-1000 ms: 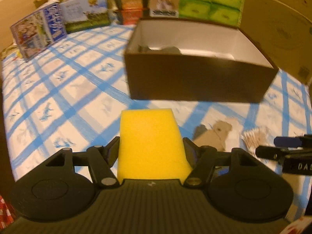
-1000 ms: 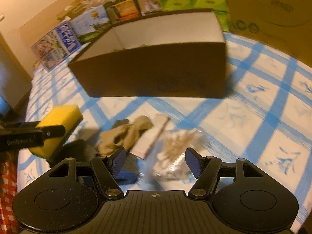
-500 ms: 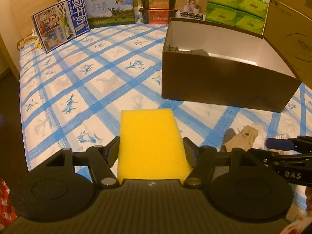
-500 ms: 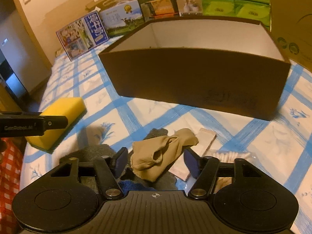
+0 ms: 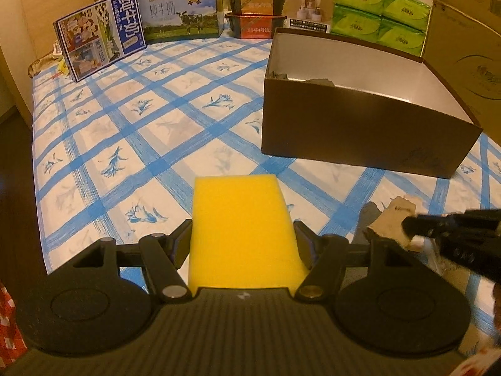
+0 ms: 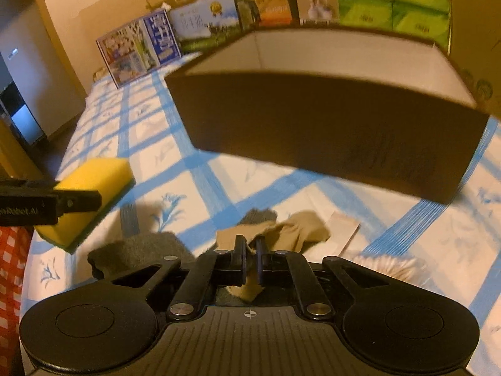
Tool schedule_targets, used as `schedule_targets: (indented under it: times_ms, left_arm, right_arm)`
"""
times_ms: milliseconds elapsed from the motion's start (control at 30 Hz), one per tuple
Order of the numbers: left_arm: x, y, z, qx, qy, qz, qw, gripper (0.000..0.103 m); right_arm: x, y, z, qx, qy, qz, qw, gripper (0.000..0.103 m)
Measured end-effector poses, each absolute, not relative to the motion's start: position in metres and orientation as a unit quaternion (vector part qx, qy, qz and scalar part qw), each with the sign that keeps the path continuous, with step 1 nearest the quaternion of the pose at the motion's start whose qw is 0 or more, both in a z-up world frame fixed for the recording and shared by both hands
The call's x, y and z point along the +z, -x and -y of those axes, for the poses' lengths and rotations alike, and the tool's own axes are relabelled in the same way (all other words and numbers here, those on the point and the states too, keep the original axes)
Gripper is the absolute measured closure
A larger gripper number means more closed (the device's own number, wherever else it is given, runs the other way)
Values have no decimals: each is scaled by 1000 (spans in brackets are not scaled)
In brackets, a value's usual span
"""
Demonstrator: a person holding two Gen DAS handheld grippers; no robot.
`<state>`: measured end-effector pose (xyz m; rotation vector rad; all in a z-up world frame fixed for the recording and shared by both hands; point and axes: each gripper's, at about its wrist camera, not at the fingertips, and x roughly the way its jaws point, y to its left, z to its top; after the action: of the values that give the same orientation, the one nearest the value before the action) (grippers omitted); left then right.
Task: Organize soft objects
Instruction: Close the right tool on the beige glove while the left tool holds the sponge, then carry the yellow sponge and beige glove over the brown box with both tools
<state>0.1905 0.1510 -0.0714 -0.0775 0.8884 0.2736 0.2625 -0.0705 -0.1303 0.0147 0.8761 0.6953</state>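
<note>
Left wrist cam sits low over bed's near edge, facing brown box (image 5: 360, 131) at far side. Right wrist cam closer, facing same box (image 6: 328, 131). Both share box, yellow sponge (image 5: 241, 228), back-edge cartons (image 6: 175, 36).

Right gripper (image 6: 249, 252) — jaws wide apart half a second ago, now closed on the tan sock (image 6: 291, 232). Left wrist view: brown box (image 5: 360, 131) shifted from 12 toward 2 o'clock — more blue-checked cloth (image 5: 131, 131) exposed.
</note>
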Motion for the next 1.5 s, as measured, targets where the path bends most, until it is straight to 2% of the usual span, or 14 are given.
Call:
schedule_targets:
  times_ms: [833,1500]
  left_arm:
    - [-4,-199,-121,98,-4,-373,923,38]
    - [34,-309,-87,23,-27,-356,934,37]
  right_arm:
    - [-27,-263,139,326,-35,-326,887,98]
    - [31,-341,157,327,-21,-259,909,98]
